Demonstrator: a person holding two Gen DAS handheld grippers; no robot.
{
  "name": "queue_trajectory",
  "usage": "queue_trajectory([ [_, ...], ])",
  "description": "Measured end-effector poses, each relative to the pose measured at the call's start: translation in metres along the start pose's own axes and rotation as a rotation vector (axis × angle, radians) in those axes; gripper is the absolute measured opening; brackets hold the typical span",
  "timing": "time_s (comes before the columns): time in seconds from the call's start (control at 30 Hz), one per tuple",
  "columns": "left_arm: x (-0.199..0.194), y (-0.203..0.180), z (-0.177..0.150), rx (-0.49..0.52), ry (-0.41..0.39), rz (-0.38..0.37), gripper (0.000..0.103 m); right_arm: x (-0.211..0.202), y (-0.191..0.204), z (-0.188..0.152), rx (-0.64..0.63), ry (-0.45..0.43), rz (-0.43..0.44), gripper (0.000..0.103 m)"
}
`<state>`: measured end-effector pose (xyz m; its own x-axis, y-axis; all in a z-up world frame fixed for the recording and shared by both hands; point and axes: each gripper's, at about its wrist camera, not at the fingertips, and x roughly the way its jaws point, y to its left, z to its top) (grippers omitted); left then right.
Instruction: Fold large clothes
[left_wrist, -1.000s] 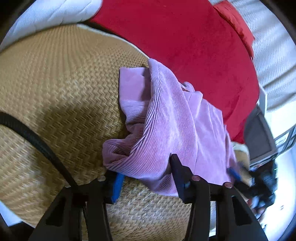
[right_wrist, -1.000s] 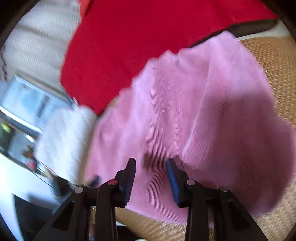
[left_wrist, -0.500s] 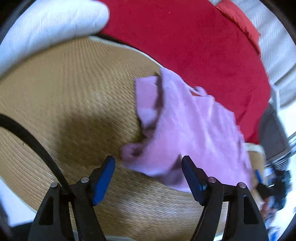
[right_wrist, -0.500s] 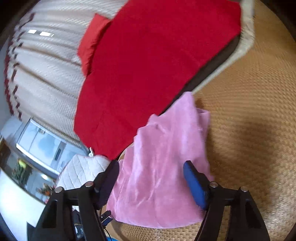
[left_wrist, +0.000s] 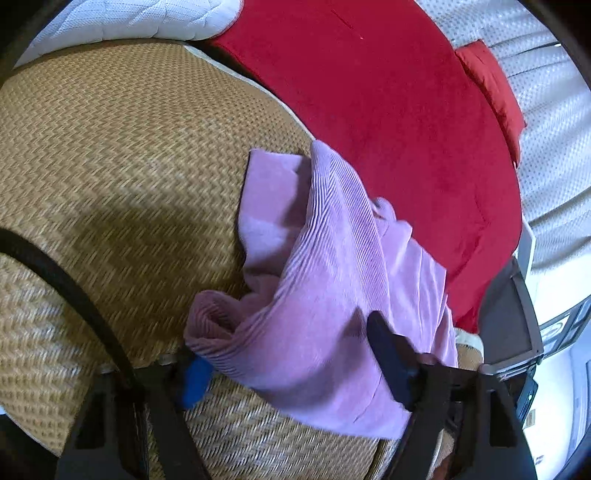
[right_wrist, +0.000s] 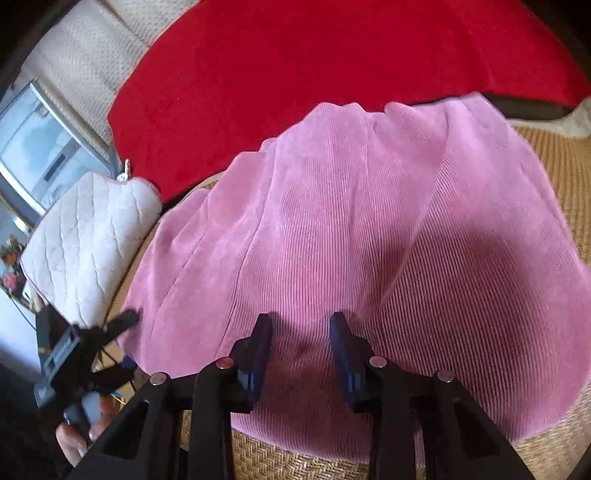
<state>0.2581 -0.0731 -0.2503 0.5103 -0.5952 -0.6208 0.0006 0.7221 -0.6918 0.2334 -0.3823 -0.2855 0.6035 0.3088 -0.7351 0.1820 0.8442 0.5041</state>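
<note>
A pink corduroy garment (left_wrist: 332, 258) lies rumpled on a woven straw mat (left_wrist: 110, 147), one rolled edge at its near left. My left gripper (left_wrist: 291, 369) straddles that near edge. Its blue left pad sits under the roll, its right pad rests over the cloth, and the jaws are closing with a loose fold between them. In the right wrist view the garment (right_wrist: 369, 203) spreads wide and mostly flat. My right gripper (right_wrist: 301, 354) hovers low over its near part, jaws closing, and flat cloth shows in the gap. The left gripper (right_wrist: 127, 339) also shows at the garment's left edge.
A red blanket (left_wrist: 388, 110) lies behind the mat and reaches the garment's far edge (right_wrist: 295, 74). A white quilted cushion (right_wrist: 85, 236) sits left of the garment. A black cable (left_wrist: 74, 288) crosses the mat. A grey screen (left_wrist: 509, 317) stands at the right.
Half a second ago both grippers stood back from the garment with jaws wider. Now both are down at its near edge again with jaws narrower. The garment has barely shifted.
</note>
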Motion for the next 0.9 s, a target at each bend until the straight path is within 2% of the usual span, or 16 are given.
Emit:
queue_trajectory([
  [0.03, 0.003, -0.003, 0.002, 0.026, -0.005, 0.006, 0.048, 0.0, -0.002, -0.001, 0.011, 0.004, 0.007, 0.036],
  [0.1, 0.017, -0.018, 0.005, 0.067, -0.014, 0.019, 0.039, 0.0, -0.007, 0.0, 0.023, 0.009, 0.027, 0.036],
  [0.27, 0.02, -0.046, 0.006, 0.191, -0.069, 0.054, 0.03, 0.0, -0.019, -0.002, 0.052, 0.014, 0.084, 0.036],
  [0.4, 0.007, -0.096, 0.0, 0.407, -0.134, 0.063, 0.027, -0.007, -0.041, 0.008, 0.163, 0.021, 0.203, 0.036],
  [0.47, 0.004, -0.134, -0.012, 0.538, -0.134, 0.055, 0.027, -0.02, -0.064, 0.01, 0.24, 0.008, 0.269, 0.037],
  [0.53, 0.007, -0.172, -0.027, 0.673, -0.128, 0.062, 0.026, -0.033, -0.081, 0.011, 0.296, -0.031, 0.292, 0.038],
  [0.6, 0.016, -0.218, -0.049, 0.821, -0.101, 0.036, 0.025, -0.049, -0.107, 0.012, 0.373, -0.08, 0.329, 0.038],
  [0.67, 0.028, -0.256, -0.073, 0.93, -0.054, -0.002, 0.025, -0.066, -0.138, 0.011, 0.476, -0.137, 0.413, 0.038],
  [0.77, 0.055, -0.309, -0.122, 1.102, 0.016, -0.048, 0.024, -0.087, -0.173, 0.009, 0.579, -0.221, 0.447, 0.039],
  [0.83, 0.072, -0.324, -0.143, 1.145, 0.056, -0.103, 0.024, -0.096, -0.198, 0.007, 0.655, -0.266, 0.472, 0.039],
  [0.9, 0.11, -0.333, -0.164, 1.152, 0.14, -0.11, 0.024, -0.1, -0.223, 0.004, 0.734, -0.301, 0.493, 0.039],
])
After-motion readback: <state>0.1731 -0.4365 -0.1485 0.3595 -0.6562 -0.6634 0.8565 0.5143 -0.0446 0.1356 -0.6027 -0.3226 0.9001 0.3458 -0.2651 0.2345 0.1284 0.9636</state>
